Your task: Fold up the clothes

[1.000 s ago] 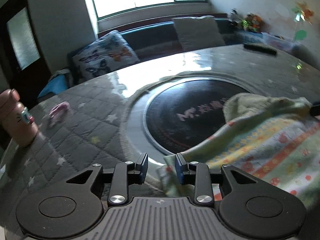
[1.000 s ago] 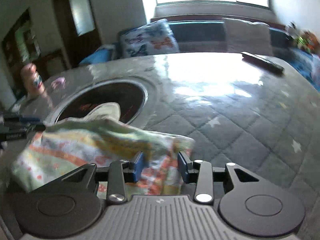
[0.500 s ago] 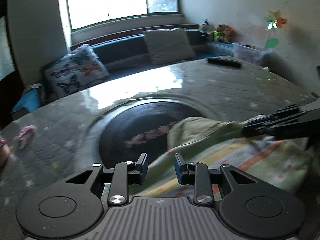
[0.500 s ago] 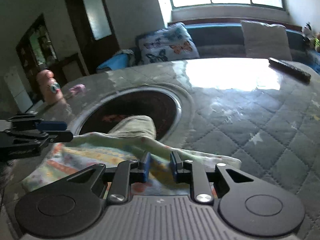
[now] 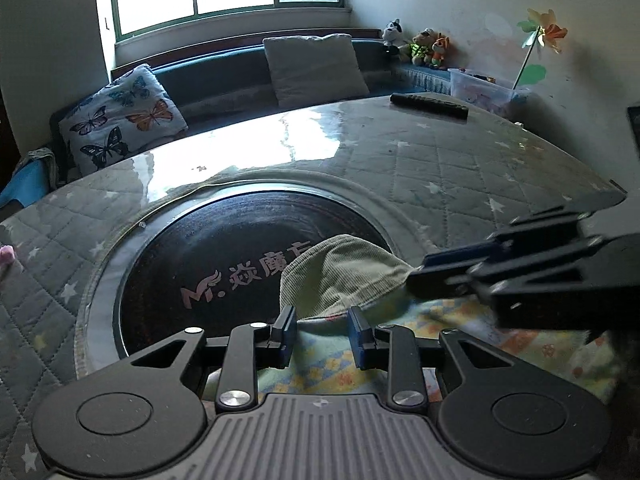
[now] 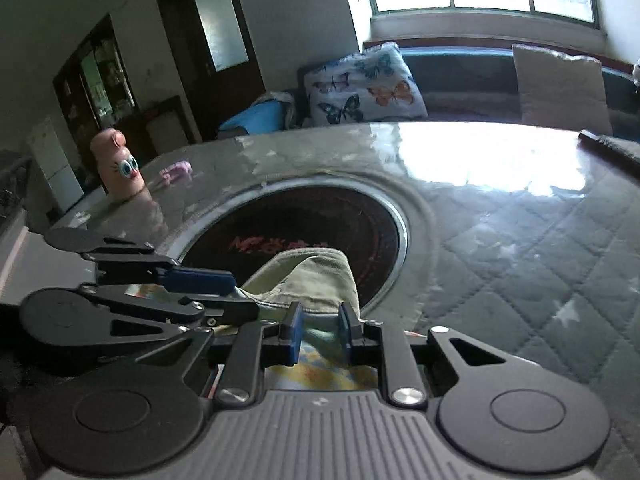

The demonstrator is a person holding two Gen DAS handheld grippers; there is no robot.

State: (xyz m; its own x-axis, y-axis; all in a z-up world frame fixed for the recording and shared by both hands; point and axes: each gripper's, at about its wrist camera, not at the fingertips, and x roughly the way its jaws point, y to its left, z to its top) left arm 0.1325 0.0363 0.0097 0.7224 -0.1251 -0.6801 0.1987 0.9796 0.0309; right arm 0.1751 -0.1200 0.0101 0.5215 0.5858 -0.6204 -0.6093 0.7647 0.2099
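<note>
Patterned garment point(image 5: 460, 344) with a pale ribbed cuff point(image 5: 340, 276), bunched near the front of the table point(image 5: 460, 168), cuff end draped over the rim of the dark round hotplate point(image 5: 224, 264) set into the tabletop. Lying between the pads of both claws.

Left claw point(image 5: 320, 336) partly spread, pads either side of the cloth with a clear gap; cannot tell whether anything is pinched. Seen from the right wrist camera, reaching in from the left edge, tips against the cuff fold.

Right claw point(image 6: 319, 332) narrower, pads close against a ridge of the cuff point(image 6: 316, 280), seemingly pinching the garment. In the left wrist view, coming in sideways from the right, blurred, tips touching the ribbed edge.

Further out: remote control point(image 5: 428, 106) near the far edge of the table, pink figurine with painted eyes point(image 6: 118, 172) and a small pink item point(image 6: 176, 170) on the left part. Beyond the table, butterfly cushion point(image 5: 124, 118), plain cushion point(image 5: 312, 70), soft toys point(image 5: 420, 46) and a pinwheel point(image 5: 540, 36) by the wall.
</note>
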